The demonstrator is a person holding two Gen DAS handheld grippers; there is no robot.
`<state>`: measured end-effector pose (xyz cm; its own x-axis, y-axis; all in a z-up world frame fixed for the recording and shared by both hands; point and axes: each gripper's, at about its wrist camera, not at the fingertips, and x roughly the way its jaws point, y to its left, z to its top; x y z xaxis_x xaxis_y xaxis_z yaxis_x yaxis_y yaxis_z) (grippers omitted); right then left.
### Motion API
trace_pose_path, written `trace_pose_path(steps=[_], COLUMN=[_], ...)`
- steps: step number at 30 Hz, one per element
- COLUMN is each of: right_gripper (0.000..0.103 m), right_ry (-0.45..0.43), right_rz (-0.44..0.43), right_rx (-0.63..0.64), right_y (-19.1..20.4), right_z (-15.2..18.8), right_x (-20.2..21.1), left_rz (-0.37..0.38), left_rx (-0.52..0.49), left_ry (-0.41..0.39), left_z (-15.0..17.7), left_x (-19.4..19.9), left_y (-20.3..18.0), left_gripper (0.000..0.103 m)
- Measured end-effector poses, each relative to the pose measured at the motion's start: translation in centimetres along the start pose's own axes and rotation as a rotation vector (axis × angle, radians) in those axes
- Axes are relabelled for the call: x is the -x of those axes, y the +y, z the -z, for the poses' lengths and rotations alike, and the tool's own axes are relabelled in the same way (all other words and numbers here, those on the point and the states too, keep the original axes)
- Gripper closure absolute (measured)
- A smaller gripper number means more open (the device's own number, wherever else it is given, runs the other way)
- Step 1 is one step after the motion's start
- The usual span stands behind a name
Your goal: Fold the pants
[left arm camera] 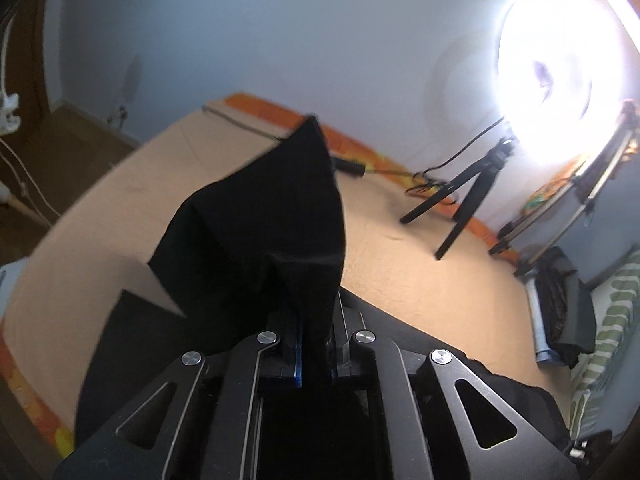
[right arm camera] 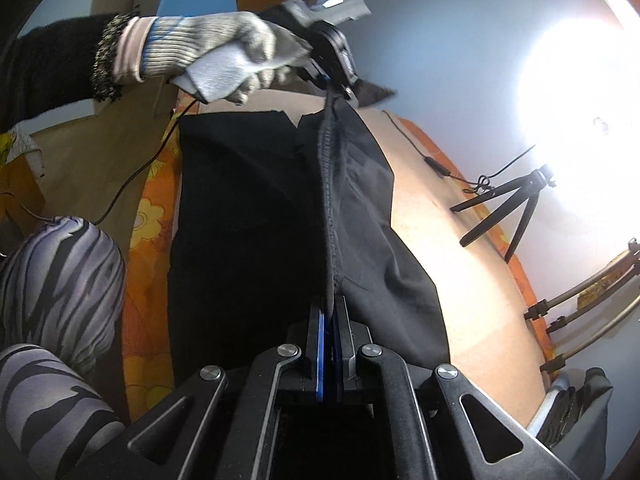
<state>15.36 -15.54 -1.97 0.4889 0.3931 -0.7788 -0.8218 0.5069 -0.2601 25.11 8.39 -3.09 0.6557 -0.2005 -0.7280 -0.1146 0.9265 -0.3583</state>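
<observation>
Nearest the right wrist camera, the right gripper is clamped tight on the stitched edge of the black pants, blue pads squeezed together with the fabric pinched between them. That hem runs taut, straight away from it to the far end, where the left gripper has the same edge pinched too. A gloved hand with a dark sleeve holds that far gripper.

The rest of the pants lies flat on the tan bed cover, one dark panel spread to the left, the lifted part draping down on the right. At near left are the person's legs in zebra-striped leggings, next to an orange flowery sheet along the bed's edge.

From the left wrist view, the left gripper is closed on a bunched fold of the pants, which rises in a dark peak in front of the lens. Further off to the right a small black tripod stands on the bed, and behind it a ring light glares against the wall.
</observation>
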Motion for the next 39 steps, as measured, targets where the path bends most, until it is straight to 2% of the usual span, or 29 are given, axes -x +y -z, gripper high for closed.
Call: trace_pose_path(steps=[3,6,9,14,17,20,22,24,25,26,27,29,31,35,39], right_gripper=[0.102,0.102,0.102,0.102,0.102,0.102,0.098,0.089,0.084,0.074,0.071,0.067,0.066,0.065,0.065], right_ry=[-0.008,-0.011,0.005,0.067,0.107,0.159,0.183,0.189,0.182,0.171,0.156,0.123,0.093,0.043,0.004], right_rz=[0.003,-0.014,-0.051,-0.121,-0.137,-0.164,-0.184,-0.228,-0.236,-0.259,-0.289,-0.350,-0.412,-0.366,-0.372], right_rx=[0.001,-0.009,-0.021,-0.033,-0.028,-0.021,-0.039,-0.076,-0.091,-0.112,-0.136,-0.170,-0.190,-0.196,-0.225], right_y=[0.5,1.1,2.1,3.4,4.2,4.7,4.4,3.5,3.0,2.7,2.1,1.2,-0.1,-2.0,-3.3], right_z=[-0.1,0.2,1.0,2.1,2.5,2.6,2.4,1.8,1.5,1.1,0.6,-0.5,-2.0,-5.7,-9.8], right_x=[0.8,1.8,2.3,1.7,1.0,0.1,-0.1,-0.1,0.1,0.6,1.0,2.0,2.6,2.0,-1.1], left_rz=[0.029,0.027,0.017,0.034,0.056,0.069,0.066,0.077,0.085,0.093,0.093,0.113,0.119,0.122,0.125], left_rx=[0.001,0.004,0.019,0.099,0.143,0.133,0.117,0.113,0.117,0.124,0.135,0.159,0.180,0.221,0.215], left_ry=[-0.070,-0.106,-0.080,0.002,0.016,0.003,0.001,-0.002,-0.003,-0.002,-0.002,-0.016,-0.027,-0.057,-0.066], left_z=[1.5,5.1,9.2,14.7,15.8,16.3,16.5,16.7,16.8,17.0,17.1,17.6,17.8,17.7,17.6], left_x=[3.7,6.5,6.9,4.9,4.0,3.8,4.2,4.5,4.6,4.6,4.8,5.3,5.7,5.7,5.7], left_y=[0.9,2.5,4.2,7.2,8.2,8.1,8.6,9.2,9.6,9.9,10.4,11.5,12.3,13.7,14.1], left_gripper=[0.096,0.096,0.096,0.096,0.096,0.096,0.091,0.089,0.089,0.085,0.077,0.074,0.067,0.065,0.065])
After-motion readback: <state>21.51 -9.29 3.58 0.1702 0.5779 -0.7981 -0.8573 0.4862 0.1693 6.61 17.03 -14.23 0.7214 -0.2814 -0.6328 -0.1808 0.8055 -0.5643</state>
